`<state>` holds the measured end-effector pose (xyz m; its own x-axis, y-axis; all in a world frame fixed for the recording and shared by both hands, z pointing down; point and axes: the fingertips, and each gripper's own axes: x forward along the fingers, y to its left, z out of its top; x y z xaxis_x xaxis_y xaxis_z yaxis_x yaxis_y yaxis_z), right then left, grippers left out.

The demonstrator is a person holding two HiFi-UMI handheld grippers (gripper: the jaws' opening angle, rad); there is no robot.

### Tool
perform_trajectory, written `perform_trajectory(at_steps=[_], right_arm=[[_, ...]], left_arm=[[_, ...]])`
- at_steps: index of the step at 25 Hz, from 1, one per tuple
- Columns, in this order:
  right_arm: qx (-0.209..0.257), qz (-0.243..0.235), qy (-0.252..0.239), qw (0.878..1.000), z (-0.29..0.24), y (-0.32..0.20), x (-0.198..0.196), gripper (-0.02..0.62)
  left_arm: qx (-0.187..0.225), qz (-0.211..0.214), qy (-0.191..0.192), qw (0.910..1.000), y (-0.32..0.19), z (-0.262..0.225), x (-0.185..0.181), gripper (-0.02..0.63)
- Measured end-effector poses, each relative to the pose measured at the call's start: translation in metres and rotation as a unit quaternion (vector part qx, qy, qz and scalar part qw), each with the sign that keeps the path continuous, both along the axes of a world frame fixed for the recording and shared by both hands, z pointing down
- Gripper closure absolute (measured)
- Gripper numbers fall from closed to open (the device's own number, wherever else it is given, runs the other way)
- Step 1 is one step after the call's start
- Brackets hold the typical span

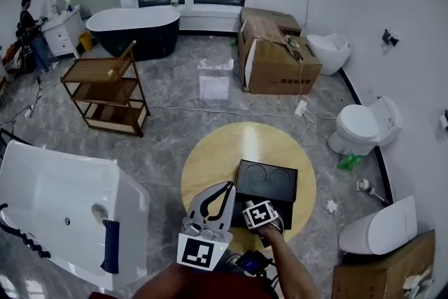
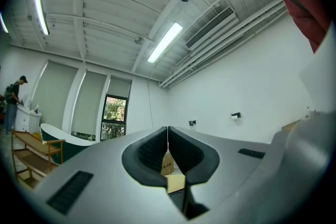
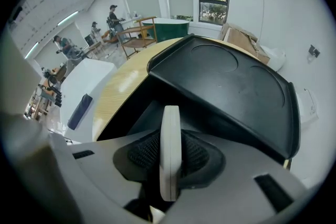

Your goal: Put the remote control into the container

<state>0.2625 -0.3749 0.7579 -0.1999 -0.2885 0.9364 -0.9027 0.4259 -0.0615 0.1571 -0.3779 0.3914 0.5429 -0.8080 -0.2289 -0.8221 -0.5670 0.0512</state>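
A black container (image 1: 266, 184) with two round hollows sits on the round wooden table (image 1: 213, 157). My right gripper (image 1: 261, 212) hovers at the container's near edge, shut on a slim white remote control (image 3: 170, 149) that stands edge-on between the pads. In the right gripper view the container (image 3: 231, 86) fills the space just past the right gripper (image 3: 170, 136), slightly below the remote. My left gripper (image 1: 227, 187) is left of the container above the table, jaws shut with nothing between them. In its own view the left gripper (image 2: 168, 136) points towards the far wall and ceiling.
A white bathtub (image 1: 63, 199) lies close on the left. Further off are a wooden cart (image 1: 105, 91), a cardboard box (image 1: 276, 56), a dark bathtub (image 1: 136, 28) and toilets (image 1: 360, 126) along the right wall. A person (image 1: 31, 28) stands far left.
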Motion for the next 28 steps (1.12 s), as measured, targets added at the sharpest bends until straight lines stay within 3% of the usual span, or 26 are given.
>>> perform_trajectory(at_steps=[9, 28], right_arm=[[0.007, 0.012, -0.006, 1.0, 0.001, -0.005, -0.002, 0.474], [0.057, 0.052, -0.087, 0.993, -0.031, -0.009, 0.0, 0.439]], left_arm=[[0.002, 0.006, -0.007, 1.0, 0.0, 0.003, 0.004, 0.591], [0.0, 0.016, -0.008, 0.9998, -0.001, 0.006, 0.013, 0.591]])
